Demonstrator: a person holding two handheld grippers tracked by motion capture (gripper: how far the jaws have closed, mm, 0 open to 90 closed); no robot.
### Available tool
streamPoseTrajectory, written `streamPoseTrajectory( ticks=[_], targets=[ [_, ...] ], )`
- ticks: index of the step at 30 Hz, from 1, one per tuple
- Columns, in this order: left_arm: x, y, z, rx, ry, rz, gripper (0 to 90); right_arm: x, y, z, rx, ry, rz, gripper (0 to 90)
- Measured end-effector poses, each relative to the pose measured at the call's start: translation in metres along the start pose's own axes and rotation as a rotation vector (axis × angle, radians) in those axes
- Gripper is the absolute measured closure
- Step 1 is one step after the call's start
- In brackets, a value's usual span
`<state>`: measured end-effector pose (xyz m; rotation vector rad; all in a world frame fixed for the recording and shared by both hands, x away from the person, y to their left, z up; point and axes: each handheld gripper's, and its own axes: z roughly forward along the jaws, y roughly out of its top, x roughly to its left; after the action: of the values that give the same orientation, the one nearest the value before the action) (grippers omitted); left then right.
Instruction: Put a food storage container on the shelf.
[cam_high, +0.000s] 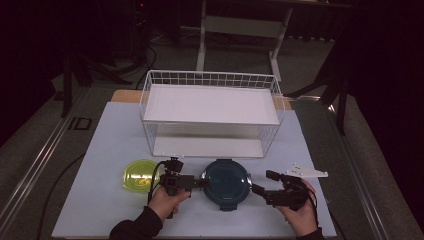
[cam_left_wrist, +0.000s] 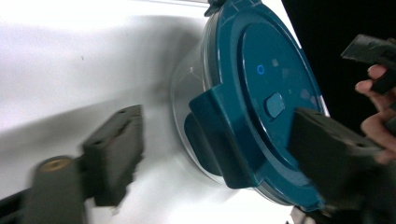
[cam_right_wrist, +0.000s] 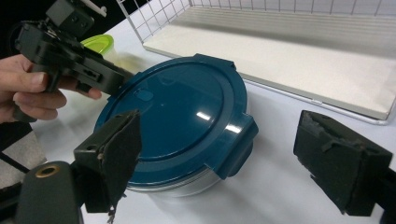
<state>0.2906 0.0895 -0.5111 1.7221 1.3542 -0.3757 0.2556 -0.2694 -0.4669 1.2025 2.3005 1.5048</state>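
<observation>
Round container with dark teal lid sits on the white worktop, near the front edge, just in front of the 2-tier white wire rack. Small yellow-green lidded tub to its left, apart from it.

Left claw: jaws spread wide, nothing held. It points rightward at the container's left rim; in the left gripper view 1 jaw lies over the lid edge near a latch tab, the other low beside the clear wall, so the rim looks to sit between them. Contact: cannot tell.

Right claw: jaws spread wide, empty, aimed leftward at the container's right side, a little apart from it. In the right gripper view the container lies ahead and left of centre between the jaws.

Judgement: left claw is nearer; the key relation is container between the 2 claws, approached from opposite sides along the worktop's left-right line.

Materials: lid is smooth glossy hard plastic, round, with 4 protruding snap tabs and a small central vent plug; body clear, likely glass or rigid plastic. Jaw pads are matt black, rough-edged. Rack shelves flat white panels.
</observation>
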Motion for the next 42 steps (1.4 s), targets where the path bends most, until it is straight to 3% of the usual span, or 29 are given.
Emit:
streamPoseTrajectory(
  ticks=[3,8,15,21,26,32,42],
  targets=[
    [0.005,-0.001,-0.002,0.004,-0.025,-0.063,33.8,-0.001,0.000,0.000,0.003,0.002,0.004,15.3],
    [0.008,-0.001,0.000,0.034,-0.064,-0.115,43.9,0.001,0.000,0.002,0.005,0.003,0.002,15.4],
    [0.011,0.000,0.004,0.061,-0.119,-0.147,49.0,-0.001,0.000,0.003,0.017,-0.001,0.015,17.8],
    [0.011,0.002,0.004,0.078,-0.128,-0.119,49.6,-0.009,-0.002,0.005,0.050,0.003,0.087,22.8],
    [0.007,0.002,0.004,0.081,-0.126,-0.084,50.3,-0.020,-0.005,0.012,0.095,0.047,0.192,25.5],
    [0.001,0.001,0.002,0.077,-0.127,-0.014,51.8,-0.032,-0.009,0.020,0.147,0.087,0.318,29.8],
    [-0.004,-0.001,0.001,0.070,-0.129,0.051,52.5,-0.036,-0.014,0.023,0.185,0.108,0.370,36.0]
  ],
)
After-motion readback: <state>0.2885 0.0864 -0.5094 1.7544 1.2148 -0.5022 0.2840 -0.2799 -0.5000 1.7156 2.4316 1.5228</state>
